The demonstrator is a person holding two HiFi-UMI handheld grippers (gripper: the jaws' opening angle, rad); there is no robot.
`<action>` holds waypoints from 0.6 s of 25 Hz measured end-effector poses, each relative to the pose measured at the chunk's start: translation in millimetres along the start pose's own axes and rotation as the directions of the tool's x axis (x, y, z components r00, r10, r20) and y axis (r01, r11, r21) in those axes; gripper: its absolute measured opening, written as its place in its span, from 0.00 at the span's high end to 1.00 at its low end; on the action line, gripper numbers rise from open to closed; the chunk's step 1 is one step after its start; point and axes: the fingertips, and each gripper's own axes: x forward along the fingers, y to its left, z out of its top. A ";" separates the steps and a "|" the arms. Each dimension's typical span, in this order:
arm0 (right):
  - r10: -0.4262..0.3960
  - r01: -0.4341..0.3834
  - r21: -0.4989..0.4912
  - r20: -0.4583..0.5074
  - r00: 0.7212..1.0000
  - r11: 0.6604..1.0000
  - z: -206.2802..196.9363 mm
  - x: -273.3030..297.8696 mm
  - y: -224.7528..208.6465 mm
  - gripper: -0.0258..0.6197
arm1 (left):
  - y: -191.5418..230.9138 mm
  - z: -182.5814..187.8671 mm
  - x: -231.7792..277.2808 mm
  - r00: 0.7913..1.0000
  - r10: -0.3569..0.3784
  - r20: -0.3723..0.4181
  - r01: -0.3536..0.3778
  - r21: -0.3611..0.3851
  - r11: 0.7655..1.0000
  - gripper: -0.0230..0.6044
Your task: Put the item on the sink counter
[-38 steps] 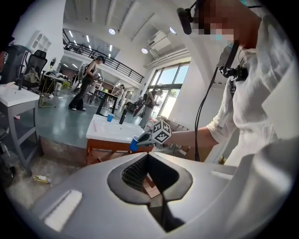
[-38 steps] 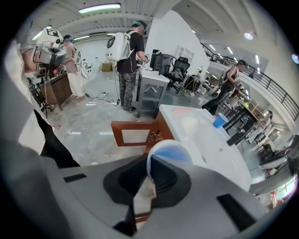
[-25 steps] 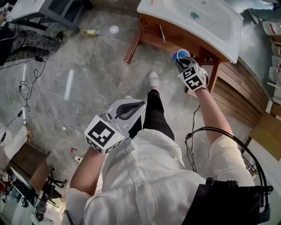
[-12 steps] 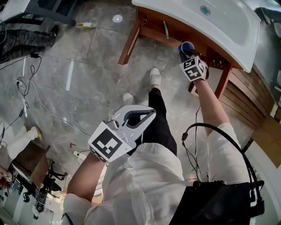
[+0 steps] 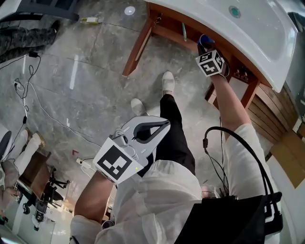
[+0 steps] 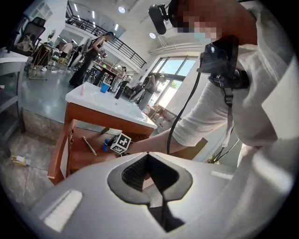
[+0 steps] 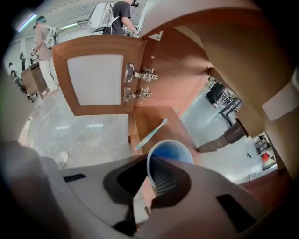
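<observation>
The cup (image 7: 174, 150) is caught in the right hand-held gripper (image 7: 152, 161). The jaws are nearly together on its wall, one pad inside the blue bowl and one outside, and the rim sits just past the tips. In the head view the cup is at the upper right of the frame, below the front edge of the white counter (image 5: 267, 52) and inside the open wooden cabinet (image 5: 164, 29), not on top. A toothbrush (image 7: 150, 134) lies on the cabinet shelf just beyond the cup, apart from it.

The left hand-held gripper (image 5: 164, 123) hangs low at the frame's centre by the person's leg. Its jaws are closed tip to tip with nothing between them.

Only the head view shows the basin's drain (image 5: 234, 11) from above, and the cables (image 5: 35, 102) on the stone floor at left. Only the right gripper view looks into the cabinet: the swung-out door (image 7: 96, 79) at upper left, its hinges (image 7: 140, 74), and a pipe (image 7: 224, 137) at right. Only the left gripper view sees the counter from the side, at left of centre, with a dark bottle (image 6: 118, 89) standing on it and people far behind.
</observation>
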 end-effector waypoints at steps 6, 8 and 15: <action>-0.012 0.012 -0.010 -0.019 1.000 1.000 -1.7 30.3 -14.8 0.93 | 13.5 -5.1 6.2 1.000 0.014 0.004 -0.014 -0.041 0.999 0.96; -0.017 0.017 -0.014 -0.029 0.999 1.000 -4.6 39.6 -16.1 0.93 | 16.3 -8.6 7.7 1.000 0.016 0.002 -0.016 -0.056 0.998 0.96; -0.018 0.017 -0.024 -0.038 0.999 1.000 -3.8 55.4 -19.4 0.93 | 27.0 -15.4 8.4 1.000 0.020 0.006 -0.019 -0.101 0.995 0.96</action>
